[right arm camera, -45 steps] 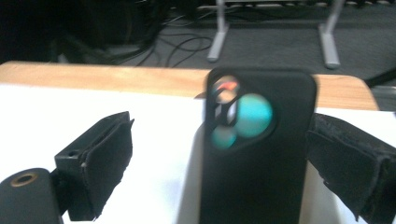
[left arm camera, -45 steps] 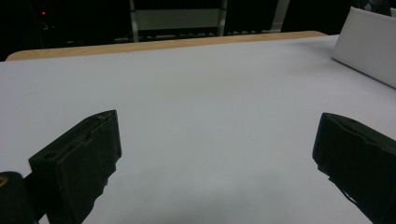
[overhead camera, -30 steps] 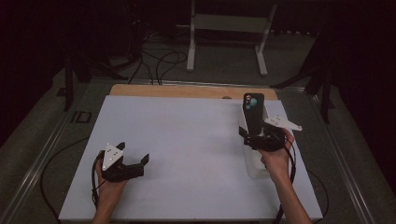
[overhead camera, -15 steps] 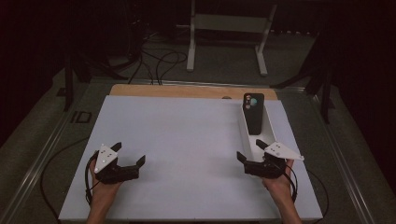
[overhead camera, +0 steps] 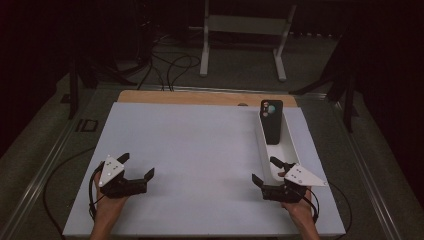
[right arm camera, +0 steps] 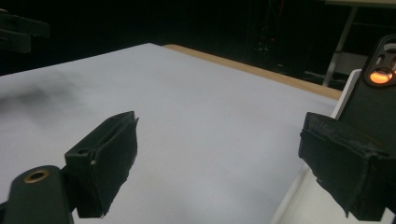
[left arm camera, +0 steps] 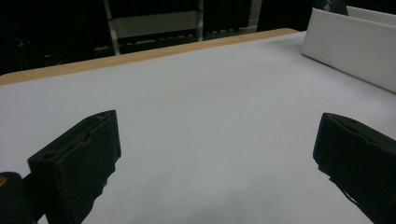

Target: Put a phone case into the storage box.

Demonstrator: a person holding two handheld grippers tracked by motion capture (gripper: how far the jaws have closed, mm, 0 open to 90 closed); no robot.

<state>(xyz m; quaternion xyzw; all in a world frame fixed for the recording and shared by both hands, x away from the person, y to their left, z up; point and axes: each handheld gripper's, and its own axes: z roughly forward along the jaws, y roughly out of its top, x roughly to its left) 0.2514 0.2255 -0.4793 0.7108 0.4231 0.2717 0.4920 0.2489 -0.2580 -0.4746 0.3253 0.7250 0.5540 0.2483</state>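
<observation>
On the counter [overhead camera: 200, 145], covered with a pale sheet, a long white tray [overhead camera: 278, 150] lies along the right side, its length running away from the person. A black phone [overhead camera: 272, 121] stands at the far end of the tray, leaning back against its end wall with the camera cluster at the top. The right gripper [overhead camera: 267, 172] rests low at the near right of the counter, just beside the near end of the tray, its jaws spread wide with nothing between them; one jaw sits close against the tray's near corner, though whether it touches cannot be told. In the right gripper view the phone [right arm camera: 378, 93] rises behind the jaw on the right, and the tray's white wall [right arm camera: 348, 91] shows beside it. The left gripper [overhead camera: 136, 167] rests at the near left of the counter, well apart from the tray, its jaws also wide apart and holding nothing. In the left gripper view the tray's side wall [left arm camera: 350, 46] stands at the upper right, far beyond the jaws, with bare sheet between.
</observation>
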